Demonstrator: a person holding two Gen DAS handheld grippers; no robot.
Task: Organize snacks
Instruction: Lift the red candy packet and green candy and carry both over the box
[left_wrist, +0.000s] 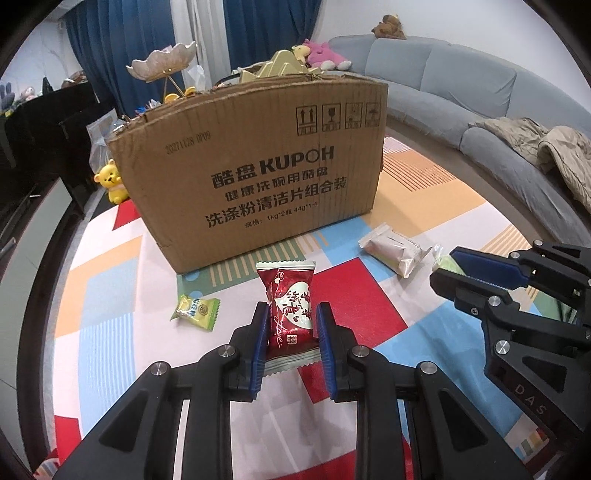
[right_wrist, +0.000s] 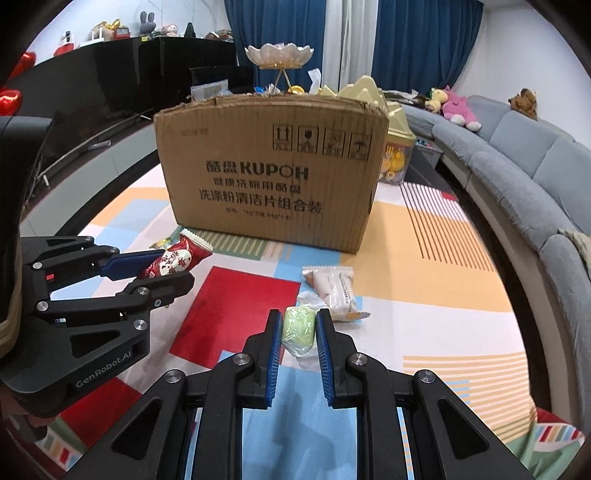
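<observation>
tablecloth (left_wrist: 110, 254): both snacks gripped, box (left_wrist: 255, 166) ahead

- Cardboard box (left_wrist: 255, 166) blocks straight ahead; top open.
- Counter (left_wrist: 110, 295) betw. claws & box passable, w/ yellow-green candy (left_wrist: 194, 308) and beige packet (left_wrist: 393, 248) scattered.

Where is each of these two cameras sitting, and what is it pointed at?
Left wrist: on the left gripper, facing the cardboard box; its fingers clamp a red snack, the right gripper at its side.
Right wrist: on the right gripper, facing the box, clamping a green snack.
Shared: box, both snacks, white packet.
</observation>
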